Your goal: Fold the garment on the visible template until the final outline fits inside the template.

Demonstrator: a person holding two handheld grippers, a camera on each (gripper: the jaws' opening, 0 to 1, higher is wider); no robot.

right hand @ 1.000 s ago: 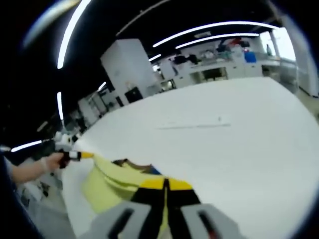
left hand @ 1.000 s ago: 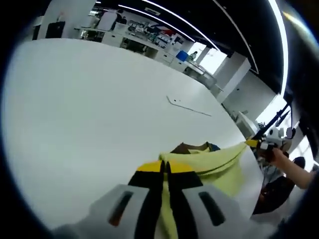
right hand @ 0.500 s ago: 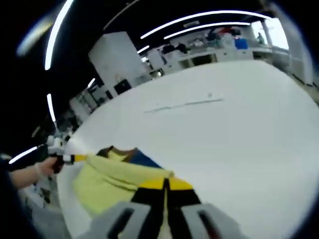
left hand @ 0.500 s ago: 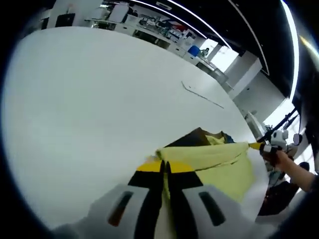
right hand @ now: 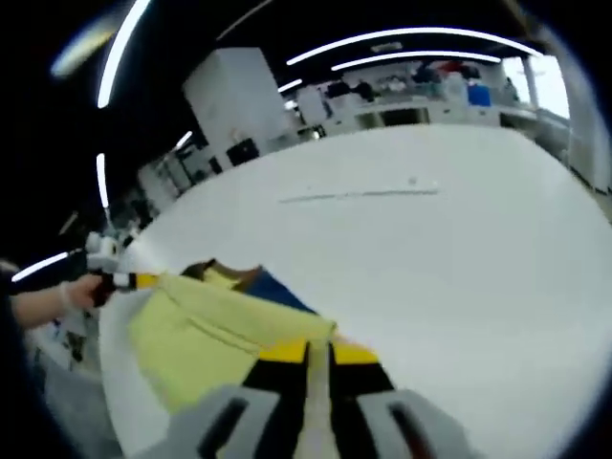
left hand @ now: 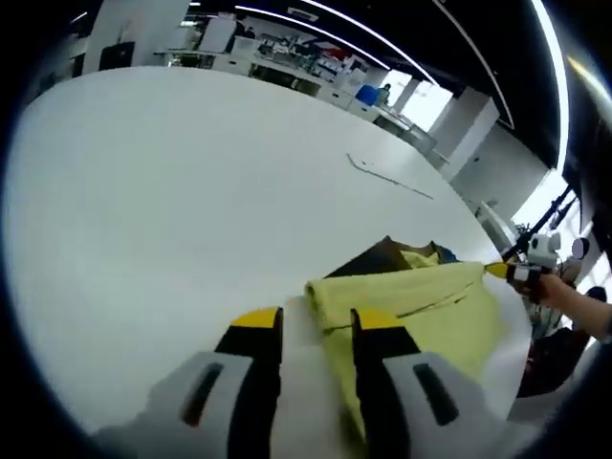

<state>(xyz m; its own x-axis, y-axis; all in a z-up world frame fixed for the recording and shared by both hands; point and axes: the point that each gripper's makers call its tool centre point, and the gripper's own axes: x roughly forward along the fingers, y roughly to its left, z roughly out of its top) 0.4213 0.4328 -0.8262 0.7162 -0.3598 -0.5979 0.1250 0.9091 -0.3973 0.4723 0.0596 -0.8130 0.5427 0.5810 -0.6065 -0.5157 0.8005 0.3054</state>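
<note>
A yellow garment lies folded on the white table, with a brown and blue part showing at its far edge. My left gripper is open, and the garment's near corner lies just in front of its yellow tips. In the right gripper view the garment spreads to the left, and my right gripper has its jaws narrowly parted over the other corner, pale cloth showing in the gap. Each gripper appears in the other's view at the garment's far corner: right gripper, left gripper.
A thin line is marked on the table beyond the garment, also seen as the line. A person's hand holds the far gripper. The table edge runs close to the garment. Shelves and desks stand far behind.
My left gripper has opened and let go of the garment's corner. My right gripper's jaws have parted a little. The garment has settled flatter on the table.
</note>
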